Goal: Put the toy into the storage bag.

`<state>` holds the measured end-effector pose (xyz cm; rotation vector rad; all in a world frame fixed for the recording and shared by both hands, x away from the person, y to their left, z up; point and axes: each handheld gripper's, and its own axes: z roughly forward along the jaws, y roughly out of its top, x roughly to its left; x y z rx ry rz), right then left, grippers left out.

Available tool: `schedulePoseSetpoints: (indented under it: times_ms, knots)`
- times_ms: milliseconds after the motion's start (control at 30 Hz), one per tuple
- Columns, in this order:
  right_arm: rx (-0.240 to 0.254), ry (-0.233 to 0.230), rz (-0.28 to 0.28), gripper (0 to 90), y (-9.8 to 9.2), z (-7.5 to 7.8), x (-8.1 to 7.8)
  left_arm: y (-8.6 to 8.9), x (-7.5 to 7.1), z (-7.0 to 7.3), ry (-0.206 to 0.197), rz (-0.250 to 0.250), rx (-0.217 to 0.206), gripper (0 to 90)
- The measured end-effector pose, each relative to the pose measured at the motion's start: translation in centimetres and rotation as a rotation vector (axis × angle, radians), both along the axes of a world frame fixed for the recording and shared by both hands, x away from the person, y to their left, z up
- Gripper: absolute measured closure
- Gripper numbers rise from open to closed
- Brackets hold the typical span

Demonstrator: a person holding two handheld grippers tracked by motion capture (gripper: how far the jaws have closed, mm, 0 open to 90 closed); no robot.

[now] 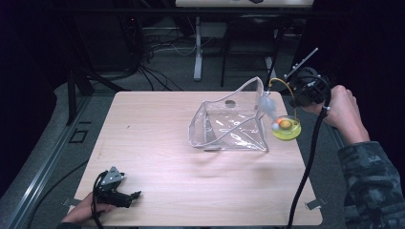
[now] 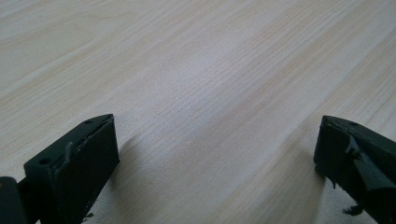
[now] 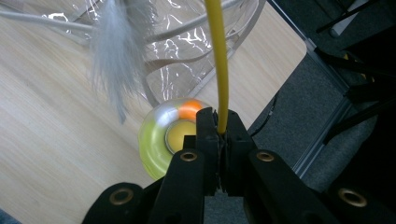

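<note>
Yellow wand [image 3: 218, 60] sits pinched in the right hand-held gripper [image 3: 220, 125], its green disc [image 1: 287, 128] hanging below beside the clear bag [image 1: 229, 126].

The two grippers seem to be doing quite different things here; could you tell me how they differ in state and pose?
The right gripper has its jaws shut on the yellow wand of a feather toy, while the left gripper has its jaws wide apart, holding nothing. The right gripper is held up at the table's far right edge beside the clear pouch; the left gripper is low at the near left corner. Both are hand-held with black jaws.
</note>
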<state>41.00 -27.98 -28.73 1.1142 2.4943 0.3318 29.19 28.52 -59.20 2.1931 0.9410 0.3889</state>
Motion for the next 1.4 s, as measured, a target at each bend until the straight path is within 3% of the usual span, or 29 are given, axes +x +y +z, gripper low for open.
schedulePoseSetpoints:
  times_ms: [400, 800, 1400]
  knots:
    - [-0.014, -0.023, 0.025, 88.0, 1.3, 3.0, 0.5, 0.0, 0.0, 0.0, 0.000, 0.000, 0.000, 0.0]
    - [-0.060, -0.041, 0.046, 88.0, 3.0, 5.5, 1.0, 0.0, 0.0, 0.0, 0.000, 0.000, 0.000, 0.0]
    - [-0.085, -0.068, 0.099, 87.9, 7.0, 7.9, 2.2, 0.0, 0.0, 0.0, 0.000, -0.001, 0.001, 0.0]
